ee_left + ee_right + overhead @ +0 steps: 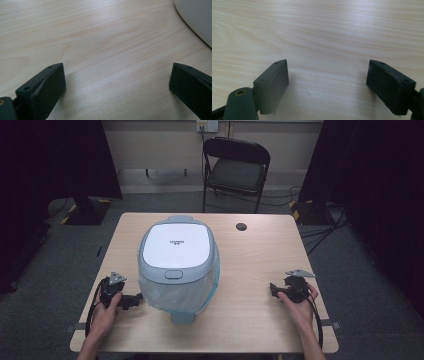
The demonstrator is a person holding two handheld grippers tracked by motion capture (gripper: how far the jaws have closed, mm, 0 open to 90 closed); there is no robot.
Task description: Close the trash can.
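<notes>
One desk [250, 270], light wood grain, carries one appliance [177, 265]: a grey-bodied cooker-like unit with a white lid panel, its lower body wrapped in a clear plastic bag [165, 295]. I count one line of small dark print at the middle of the lid; I cannot read it. One dark round grommet [241, 226] sits in the desk beyond my right claw. One black folding chair [235, 167] stands behind the desk.

I hold two claws. My left claw [134, 300] lies on the desk just beside the appliance's bagged flank, jaws pointing toward it; in the left gripper view [117, 80] the jaws stand wide apart with bare wood between them, gripping nothing, and a pale curved edge of the appliance [197, 20] lies ahead to one side. My right claw [274, 290] rests well apart from the appliance, which is off toward the left claw; in the right gripper view [327, 75] its jaws are likewise spread wide over bare wood, empty.
</notes>
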